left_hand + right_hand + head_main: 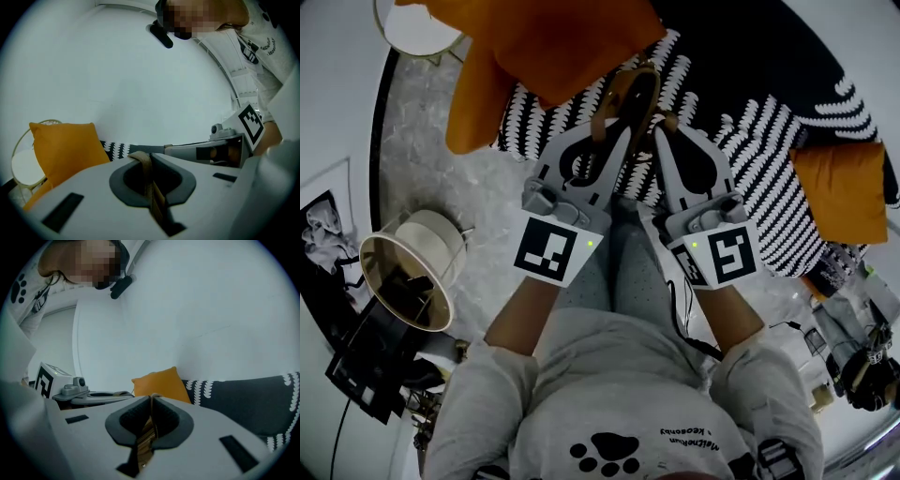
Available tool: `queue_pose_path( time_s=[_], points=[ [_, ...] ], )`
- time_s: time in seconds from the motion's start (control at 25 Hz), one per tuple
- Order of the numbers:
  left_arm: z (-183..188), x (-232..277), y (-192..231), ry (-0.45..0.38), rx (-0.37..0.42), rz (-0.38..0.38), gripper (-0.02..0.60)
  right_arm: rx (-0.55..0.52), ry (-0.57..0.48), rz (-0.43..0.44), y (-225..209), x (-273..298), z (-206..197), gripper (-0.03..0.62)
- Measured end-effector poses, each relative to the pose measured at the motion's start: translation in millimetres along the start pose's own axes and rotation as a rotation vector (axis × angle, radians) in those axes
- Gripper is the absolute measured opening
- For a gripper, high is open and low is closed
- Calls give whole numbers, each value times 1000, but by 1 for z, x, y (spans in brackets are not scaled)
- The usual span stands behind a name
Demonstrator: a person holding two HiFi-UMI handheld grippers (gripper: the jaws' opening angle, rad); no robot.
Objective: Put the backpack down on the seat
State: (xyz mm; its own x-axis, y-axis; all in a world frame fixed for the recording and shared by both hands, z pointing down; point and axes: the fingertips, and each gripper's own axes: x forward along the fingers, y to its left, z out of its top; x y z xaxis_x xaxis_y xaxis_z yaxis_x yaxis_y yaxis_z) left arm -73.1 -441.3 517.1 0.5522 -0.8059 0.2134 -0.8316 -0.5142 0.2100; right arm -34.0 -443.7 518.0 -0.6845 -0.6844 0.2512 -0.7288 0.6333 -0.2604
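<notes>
Of the backpack I see only its tan leather strap [627,92], looped up over the black-and-white patterned sofa seat [759,141]; its body is hidden under the grippers. My left gripper [619,129] is shut on the strap [150,187], which runs pinched between its jaws. My right gripper [661,129] sits close beside it, shut on the strap [146,434] as well. Both point nearly level toward the sofa back, tips almost touching each other.
An orange cushion [553,42] lies on the sofa's left end and another [844,187] at the right. A lamp with a cream shade [408,272] stands on the floor at left, by a round white table [412,28]. Cables and clutter [853,356] lie at right.
</notes>
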Motion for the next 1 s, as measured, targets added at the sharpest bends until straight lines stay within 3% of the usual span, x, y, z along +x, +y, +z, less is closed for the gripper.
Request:
queue_pose_path(
  time_s=[0.52, 1.0],
  points=[
    [-57, 42, 11, 44, 12, -63, 20, 20, 57, -62, -44, 22, -54, 44],
    [-104, 79, 33, 138, 75, -93, 20, 50, 138, -125, -76, 47, -96, 44]
  ],
)
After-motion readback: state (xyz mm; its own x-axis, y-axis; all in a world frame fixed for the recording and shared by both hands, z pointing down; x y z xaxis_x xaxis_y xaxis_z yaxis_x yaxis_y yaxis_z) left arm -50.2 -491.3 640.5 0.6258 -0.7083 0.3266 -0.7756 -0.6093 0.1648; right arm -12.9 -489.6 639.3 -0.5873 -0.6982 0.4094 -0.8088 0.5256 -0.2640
